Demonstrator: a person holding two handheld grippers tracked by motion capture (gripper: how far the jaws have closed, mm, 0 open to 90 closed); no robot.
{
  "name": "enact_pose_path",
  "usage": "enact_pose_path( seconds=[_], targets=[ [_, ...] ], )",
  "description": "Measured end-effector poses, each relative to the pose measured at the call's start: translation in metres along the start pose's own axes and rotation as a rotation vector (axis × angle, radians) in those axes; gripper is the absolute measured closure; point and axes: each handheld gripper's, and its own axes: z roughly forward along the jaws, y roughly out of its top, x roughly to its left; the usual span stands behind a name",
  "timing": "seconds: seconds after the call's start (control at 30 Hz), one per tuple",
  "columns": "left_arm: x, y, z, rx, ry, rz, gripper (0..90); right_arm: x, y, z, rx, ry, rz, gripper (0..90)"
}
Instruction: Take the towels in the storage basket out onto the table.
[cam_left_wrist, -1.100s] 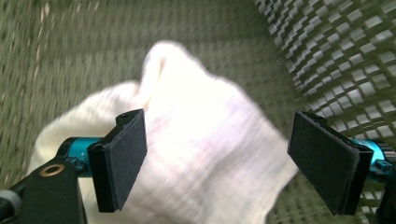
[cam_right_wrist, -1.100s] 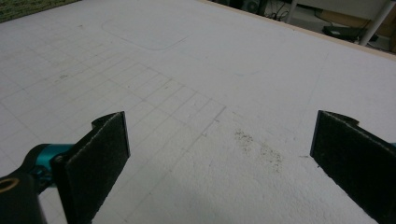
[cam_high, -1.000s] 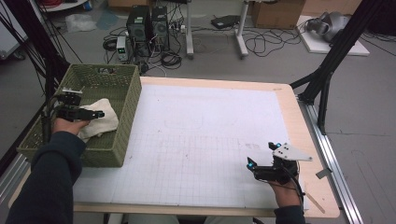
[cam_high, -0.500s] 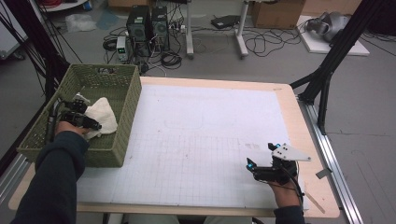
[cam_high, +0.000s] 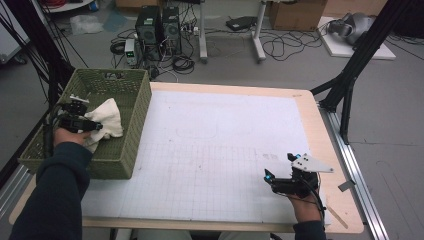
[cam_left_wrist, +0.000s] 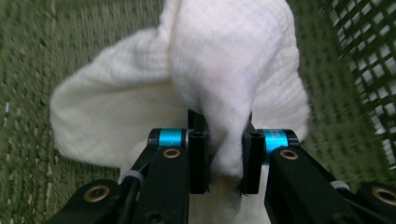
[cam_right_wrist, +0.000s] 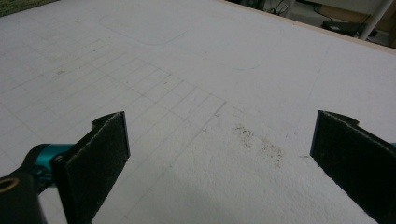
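Left hand-held gripper (cam_left_wrist: 223, 161) pinching white cloth (cam_left_wrist: 224, 74), bunched, rumpled, inside green basket (cam_high: 131, 145)

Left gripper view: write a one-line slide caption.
Left claw shut on a crumpled white cotton cloth inside the green woven basket.

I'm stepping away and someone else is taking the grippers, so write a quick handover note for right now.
Left gripper: shut on a fold of the white cloth, inside the green basket at the table's left.
Right gripper: open, holding nothing, low over the white mat at the near right.
Done: cloth is gripped.
Left: probably lift the cloth out of the basket and bring it onto the mat; the right gripper is free to help.
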Motion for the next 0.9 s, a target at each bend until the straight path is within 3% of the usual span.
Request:
enact_pose_path(
  seconds=[0.2,0.23,0.4,0.67,0.77,0.9],
  targets=[
    [0.001,0.001,-0.027,-0.165,-0.061,-0.031,78.5,0.002,0.001,0.002,-0.002,0.005,0.000,3.8],
    [0.002,0.001,-0.036,-0.220,-0.086,-0.047,78.6,0.002,0.002,0.002,-0.003,0.003,-0.004,3.8],
    [0.002,0.000,-0.050,-0.284,-0.118,-0.047,78.7,0.004,0.003,0.003,-0.002,0.008,-0.002,3.8],
    [-0.005,0.004,-0.077,-0.406,-0.149,0.005,79.3,0.004,0.004,0.003,-0.005,0.007,-0.007,3.8],
    [-0.010,0.005,-0.091,-0.465,-0.186,0.026,79.3,0.004,0.004,0.003,-0.004,0.007,-0.005,3.8],
    [-0.015,0.006,-0.101,-0.502,-0.204,0.048,79.3,0.005,0.004,0.004,-0.005,0.008,-0.010,3.8]
  ],
)
